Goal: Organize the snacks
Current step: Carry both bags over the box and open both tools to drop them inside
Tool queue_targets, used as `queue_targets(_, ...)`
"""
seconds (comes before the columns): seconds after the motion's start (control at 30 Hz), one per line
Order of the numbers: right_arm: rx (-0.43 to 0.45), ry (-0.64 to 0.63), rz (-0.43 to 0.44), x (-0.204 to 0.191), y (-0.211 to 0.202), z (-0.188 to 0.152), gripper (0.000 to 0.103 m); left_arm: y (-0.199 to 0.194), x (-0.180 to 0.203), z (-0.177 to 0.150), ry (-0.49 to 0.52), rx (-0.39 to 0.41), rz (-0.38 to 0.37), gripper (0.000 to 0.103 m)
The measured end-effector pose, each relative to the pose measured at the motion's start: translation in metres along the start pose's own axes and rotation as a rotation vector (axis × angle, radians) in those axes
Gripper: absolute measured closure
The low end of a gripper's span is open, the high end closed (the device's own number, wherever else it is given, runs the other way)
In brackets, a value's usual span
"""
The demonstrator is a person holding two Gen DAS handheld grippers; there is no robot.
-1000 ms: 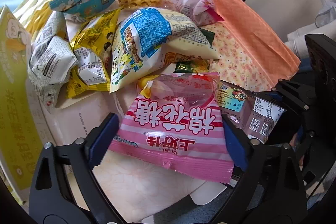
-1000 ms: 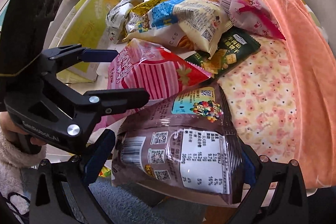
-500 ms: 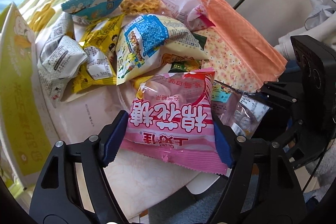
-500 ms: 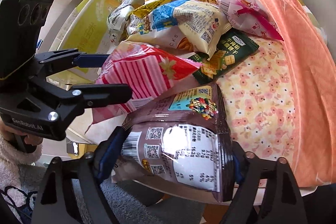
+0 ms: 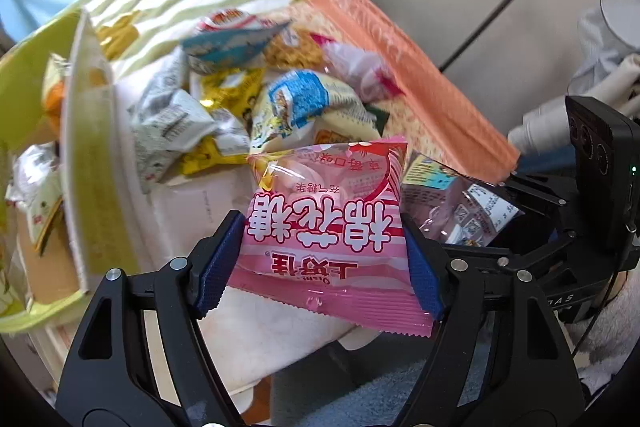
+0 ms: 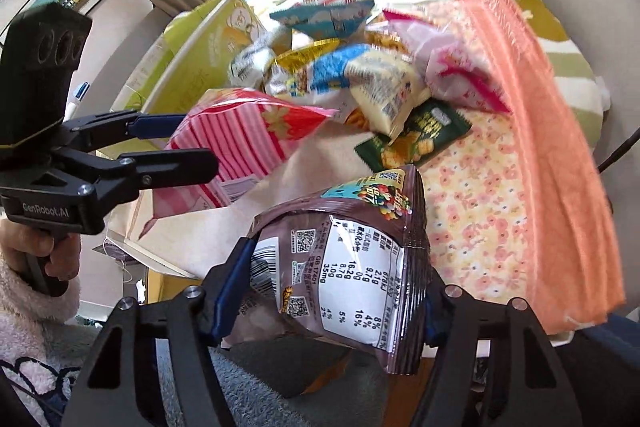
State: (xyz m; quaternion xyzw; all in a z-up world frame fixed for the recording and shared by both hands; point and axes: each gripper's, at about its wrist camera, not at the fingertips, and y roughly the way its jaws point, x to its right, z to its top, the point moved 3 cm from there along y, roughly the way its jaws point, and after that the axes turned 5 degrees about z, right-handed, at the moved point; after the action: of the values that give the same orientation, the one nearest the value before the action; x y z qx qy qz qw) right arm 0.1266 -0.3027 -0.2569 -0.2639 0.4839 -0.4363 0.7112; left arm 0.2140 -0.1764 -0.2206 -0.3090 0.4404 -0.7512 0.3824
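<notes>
Left gripper (image 5: pixel 320 259): jaws clamped on pink marshmallow packet (image 5: pixel 324 227). Right gripper (image 6: pixel 324 291): jaws clamped on brown candy packet (image 6: pixel 352 267), above snack pile (image 6: pixel 352 75)

Pink-striped marshmallow bag (image 5: pixel 326 227), brown candy bag (image 6: pixel 348 267) — orange-bordered, flower-printed cloth (image 6: pixel 500 211).

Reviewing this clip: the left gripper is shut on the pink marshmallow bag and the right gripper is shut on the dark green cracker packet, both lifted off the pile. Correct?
One thing is wrong. The right gripper is shut on the brown candy bag, not the dark green cracker packet, which lies on the floral cloth, as the right wrist view shows. The left gripper does hold the pink marshmallow bag.
</notes>
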Motion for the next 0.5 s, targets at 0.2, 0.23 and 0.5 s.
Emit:
queue_targets(0.2, 0.048, -0.06, -0.006, -0.01, -0.032, 0.01, 0.039, -0.04, -0.009, 0.0, -0.072, 0.107, 0.032, 0.03)
queue_targets(0.23, 0.057, -0.076, -0.008, -0.012, -0.036, 0.012, 0.039, -0.048, -0.012, 0.0, -0.087, 0.129, 0.041, 0.03)
queue_targets(0.5, 0.136, -0.227, 0.025, -0.053, -0.058, 0.057, 0.039, -0.109, -0.063, 0.0, -0.216, 0.271, 0.139, 0.03)
